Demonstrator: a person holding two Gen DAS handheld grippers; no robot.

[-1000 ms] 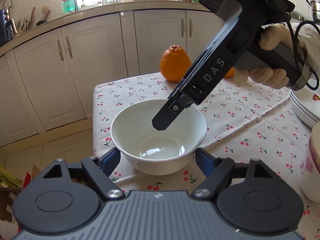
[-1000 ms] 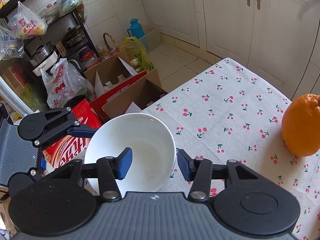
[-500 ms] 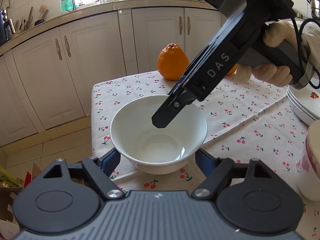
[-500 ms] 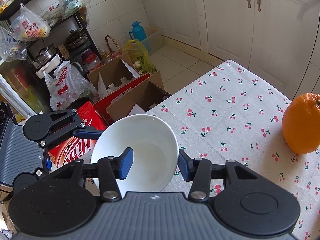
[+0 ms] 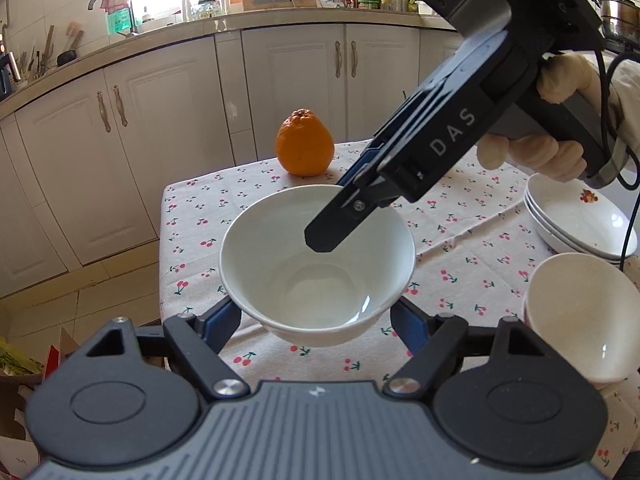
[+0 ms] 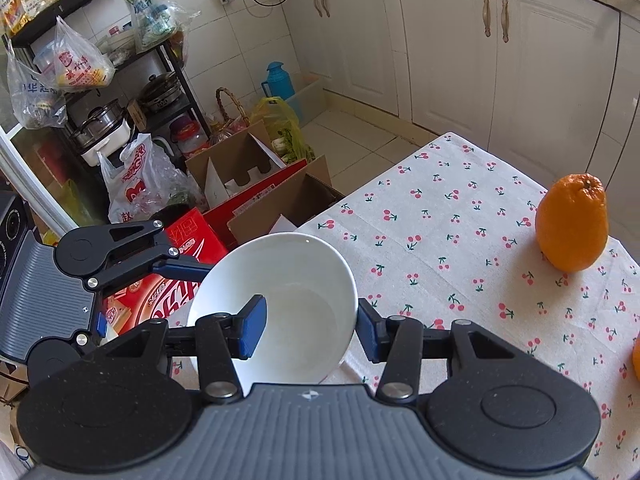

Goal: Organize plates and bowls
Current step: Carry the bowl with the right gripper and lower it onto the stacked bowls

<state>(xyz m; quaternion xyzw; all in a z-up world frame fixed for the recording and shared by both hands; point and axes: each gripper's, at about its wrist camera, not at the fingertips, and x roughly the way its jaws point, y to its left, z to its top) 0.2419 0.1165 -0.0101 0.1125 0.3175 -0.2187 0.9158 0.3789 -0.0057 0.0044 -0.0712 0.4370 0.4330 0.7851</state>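
Lifted since a second ago, the bowl (image 5: 316,268) is now hanging above the table (image 5: 460,248), nearer the left camera, with its shadow showing on the cloth beneath. The right gripper (image 6: 306,330) is reaching down at a slant from the upper right, held in a gloved hand (image 5: 556,120), its fingers (image 6: 252,330) straddling the bowl's rim, one inside and one outside. A narrow gap is showing beside the outer finger in the right wrist view, so I cannot tell whether they are pinching the rim. The left gripper (image 5: 316,322) is sitting low under the bowl, fingers (image 5: 222,320) wide apart on either side of its base, apparently not touching it.

Two bowls are in view: the lifted one and another (image 5: 580,316) to its right. Three stacked plates (image 5: 576,220) are lying beyond that second bowl. One orange (image 5: 305,143) is standing behind the lifted bowl, and the edge of a second (image 6: 636,360) is showing in the right wrist view.
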